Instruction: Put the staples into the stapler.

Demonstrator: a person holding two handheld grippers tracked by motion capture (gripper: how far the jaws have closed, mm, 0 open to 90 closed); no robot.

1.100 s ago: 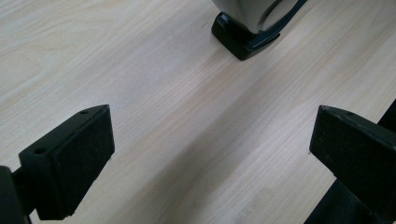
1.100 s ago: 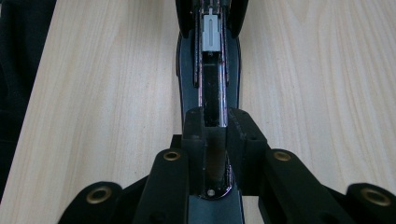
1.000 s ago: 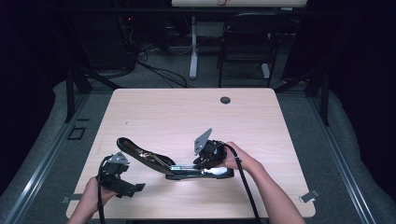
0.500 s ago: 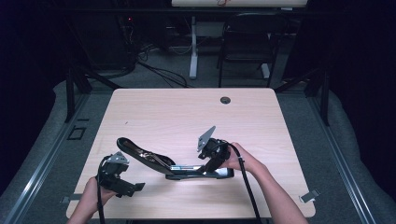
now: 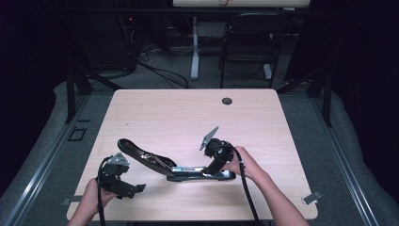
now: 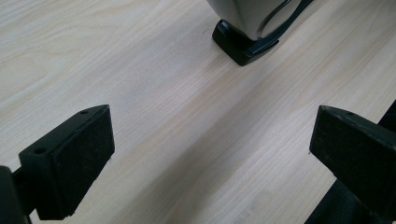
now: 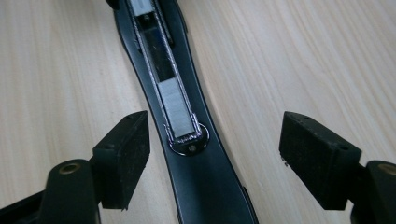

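Opened stapler (image 5: pixel 174 167) blocks table (image 5: pixel 188 113) front centre; far half free, small grommet (image 5: pixel 227 100) aside.

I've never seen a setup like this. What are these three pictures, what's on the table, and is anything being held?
A person sits at a wooden table with a hand-held two-jaw gripper in each hand. The high view looks down from above; the two others come from cameras riding on the grippers, looking along their black jaws. On the table lies an opened black stapler, its lid swung up, with a row of staples in its channel. The right gripper has just been opening, and its jaws stand apart on either side of the stapler's base. The left gripper is open over bare wood. Nothing is held.
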